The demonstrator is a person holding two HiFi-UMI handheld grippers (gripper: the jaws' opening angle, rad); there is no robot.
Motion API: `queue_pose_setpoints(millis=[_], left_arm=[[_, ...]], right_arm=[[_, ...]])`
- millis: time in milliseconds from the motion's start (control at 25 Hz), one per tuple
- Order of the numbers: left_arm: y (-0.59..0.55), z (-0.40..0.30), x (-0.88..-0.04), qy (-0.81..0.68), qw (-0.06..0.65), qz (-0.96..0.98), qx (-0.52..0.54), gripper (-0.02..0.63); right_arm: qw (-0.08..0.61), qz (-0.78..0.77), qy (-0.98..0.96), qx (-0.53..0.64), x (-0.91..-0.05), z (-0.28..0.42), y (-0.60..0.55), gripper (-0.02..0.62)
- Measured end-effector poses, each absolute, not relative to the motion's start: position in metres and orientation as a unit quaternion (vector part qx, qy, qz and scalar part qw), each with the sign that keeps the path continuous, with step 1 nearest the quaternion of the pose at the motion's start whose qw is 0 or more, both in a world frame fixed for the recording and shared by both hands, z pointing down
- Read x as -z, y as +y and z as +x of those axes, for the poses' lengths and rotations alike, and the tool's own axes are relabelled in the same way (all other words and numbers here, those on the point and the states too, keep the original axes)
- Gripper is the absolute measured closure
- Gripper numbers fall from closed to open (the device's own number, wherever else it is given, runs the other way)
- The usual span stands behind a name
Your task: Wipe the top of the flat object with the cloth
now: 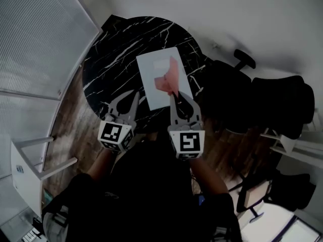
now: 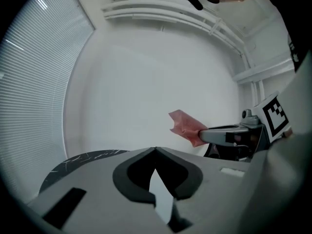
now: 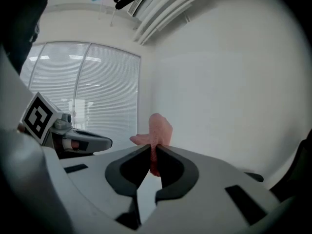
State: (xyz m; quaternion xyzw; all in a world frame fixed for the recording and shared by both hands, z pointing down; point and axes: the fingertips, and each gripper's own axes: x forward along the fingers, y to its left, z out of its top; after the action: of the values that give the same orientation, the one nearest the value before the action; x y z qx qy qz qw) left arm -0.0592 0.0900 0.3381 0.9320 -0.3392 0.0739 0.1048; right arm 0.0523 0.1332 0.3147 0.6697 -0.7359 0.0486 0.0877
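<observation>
Pink cloth (image 3: 158,127) in right gripper (image 3: 152,149)

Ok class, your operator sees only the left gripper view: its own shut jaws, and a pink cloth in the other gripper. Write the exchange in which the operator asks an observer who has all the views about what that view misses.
Operator: Is there anything under that cloth?
Observer: Yes. In the head view the cloth shows over a white flat sheet lying on the black marble table. I cannot tell whether the cloth touches the sheet.
Operator: Is the cloth really gripped, or just draped on the jaws?
Observer: It is gripped. The right gripper view shows the right gripper shut on it, with the cloth sticking up past the tips.
</observation>
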Motion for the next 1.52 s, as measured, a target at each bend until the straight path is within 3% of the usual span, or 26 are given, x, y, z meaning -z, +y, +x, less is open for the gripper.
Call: queue_pose_setpoints(millis=[400, 760, 1520], left_arm=[[0.036, -0.037, -0.421, -0.419, 0.193, 0.876, -0.144, 0.607], [0.033, -0.063, -0.512, -0.453, 0.266, 0.826, -0.204, 0.607], [0.023, -0.095, -0.584, -0.407, 0.299, 0.825, -0.253, 0.607]], right_arm=[[0.167, 0.54, -0.813, -0.138, -0.398, 0.072, 0.073, 0.575], [0.257, 0.451, -0.831, -0.202, -0.507, 0.037, 0.084, 0.575], [0.335, 0.399, -0.804, -0.288, -0.602, -0.026, 0.115, 0.572]])
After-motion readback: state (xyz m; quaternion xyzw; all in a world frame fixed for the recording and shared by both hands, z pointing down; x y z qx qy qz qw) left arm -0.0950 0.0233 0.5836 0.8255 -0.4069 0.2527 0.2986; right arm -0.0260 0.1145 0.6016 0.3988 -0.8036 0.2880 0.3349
